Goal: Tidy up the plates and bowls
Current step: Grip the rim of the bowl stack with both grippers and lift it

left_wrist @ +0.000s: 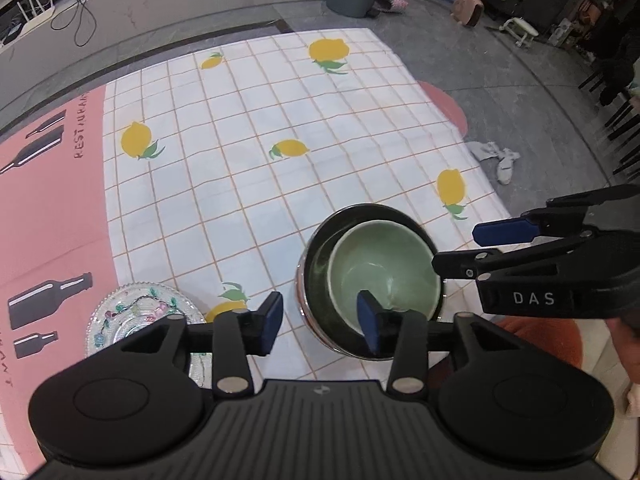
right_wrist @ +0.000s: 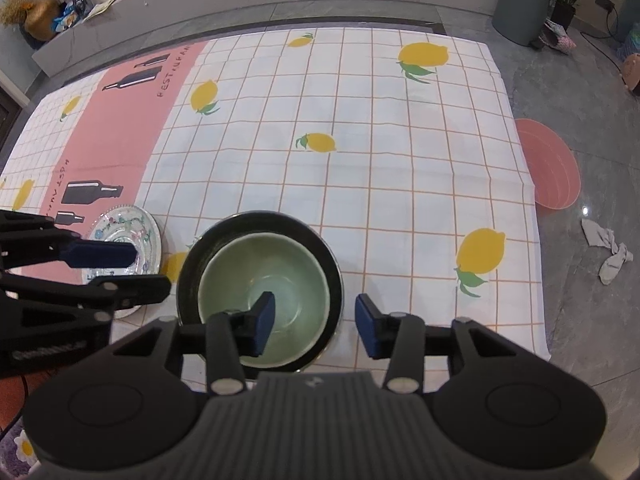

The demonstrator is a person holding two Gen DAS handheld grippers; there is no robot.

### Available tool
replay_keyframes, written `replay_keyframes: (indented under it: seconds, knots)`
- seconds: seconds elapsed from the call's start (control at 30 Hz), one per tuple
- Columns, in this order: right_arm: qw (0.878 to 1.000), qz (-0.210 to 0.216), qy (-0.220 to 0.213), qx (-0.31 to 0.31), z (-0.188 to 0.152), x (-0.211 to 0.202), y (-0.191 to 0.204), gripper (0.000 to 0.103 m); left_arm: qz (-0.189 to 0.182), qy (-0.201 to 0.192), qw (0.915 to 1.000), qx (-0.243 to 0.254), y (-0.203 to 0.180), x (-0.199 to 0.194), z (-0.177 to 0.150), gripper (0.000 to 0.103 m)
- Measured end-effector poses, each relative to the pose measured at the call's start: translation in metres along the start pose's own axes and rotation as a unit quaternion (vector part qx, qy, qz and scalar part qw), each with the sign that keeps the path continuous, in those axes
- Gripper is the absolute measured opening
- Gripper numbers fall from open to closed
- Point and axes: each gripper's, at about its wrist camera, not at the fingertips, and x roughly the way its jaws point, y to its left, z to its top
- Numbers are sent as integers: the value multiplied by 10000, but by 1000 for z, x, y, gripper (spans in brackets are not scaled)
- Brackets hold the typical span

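Observation:
A pale green bowl [left_wrist: 384, 268] sits nested inside a larger black bowl [left_wrist: 316, 264] on the lemon-print tablecloth. It also shows in the right wrist view, green bowl [right_wrist: 276, 276] inside black bowl [right_wrist: 192, 264]. My left gripper [left_wrist: 318, 322] is open, its jaws straddling the bowls' left rim from above. My right gripper [right_wrist: 314, 322] is open, straddling the bowls' right rim. A patterned glass plate [left_wrist: 132, 312] lies left of the bowls; it shows in the right wrist view too [right_wrist: 128, 232]. The right gripper also appears in the left wrist view [left_wrist: 464, 248].
The tablecloth [right_wrist: 360, 140] covers a low table, with a pink bottle-print strip [right_wrist: 120, 128] at left. A pink basin [right_wrist: 556, 168] and crumpled rags [right_wrist: 608, 252] lie on the floor to the right. A grey bin [right_wrist: 524, 0] stands at the far right.

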Motion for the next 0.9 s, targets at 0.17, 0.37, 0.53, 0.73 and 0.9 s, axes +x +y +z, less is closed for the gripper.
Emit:
replay_keyframes:
  seconds: [0.17,0.37,0.53,0.73,0.9]
  knots:
    - [9998,-15,-137,172,-11,-2,-10,64,-427,-384,9983,-47,9,-7,-7,71]
    - [9955,326,-274,849,-33,3,-31,71,-757,-755,9927,-559,28,-2,-26,79]
    - [9847,573,-415,1592,-55,16,-47,73,-832,-964,9872,-958,37,13,-44,79]
    - [9661,817,-691,2348,-75,34,-57,74,-878,-1235,9714,-1827,55,36,-67,80]
    - [9427,1175,-963,2971,-91,50,-62,74,-1396,-1236,9409,-2828,73,63,-81,78]
